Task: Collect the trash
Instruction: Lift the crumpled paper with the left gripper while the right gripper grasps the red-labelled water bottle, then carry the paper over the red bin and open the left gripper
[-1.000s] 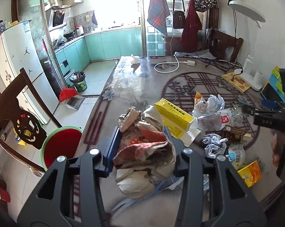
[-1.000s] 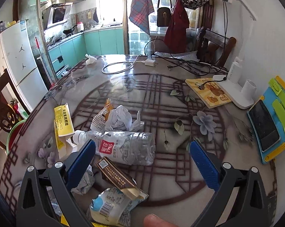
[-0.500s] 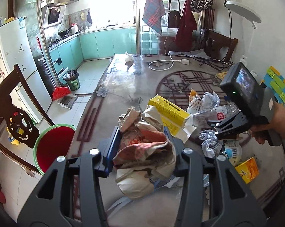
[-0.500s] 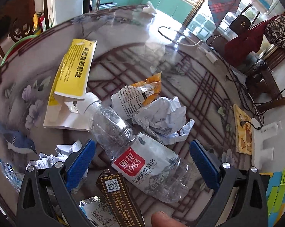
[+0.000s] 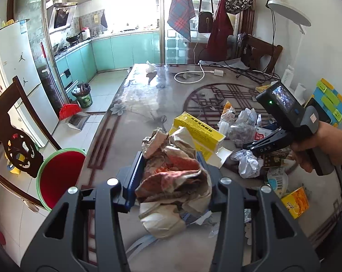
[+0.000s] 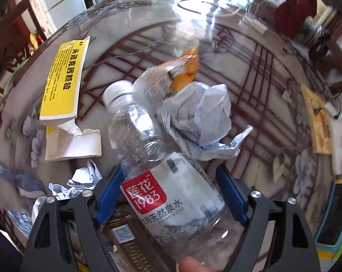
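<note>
Left tongs (image 5: 171, 176) clamped on paper wad (image 5: 175, 181), held over table (image 5: 148, 95) edge. Right tongs (image 6: 173, 195) closing w/ bottle (image 6: 157, 163) between blue pads; can't tell if pads touch yet. We note bottle lies on table amid yellow box (image 6: 62, 83), crumpled paper (image 6: 202, 115).

The plastic bottle (image 6: 171, 188) base is cut off by the bottom edge, behind a fingertip.

My right tool (image 6: 171, 192): swung down over the table's litter since a second ago; jaws closing, clear water bottle (image 6: 161, 181) now between them.
</note>
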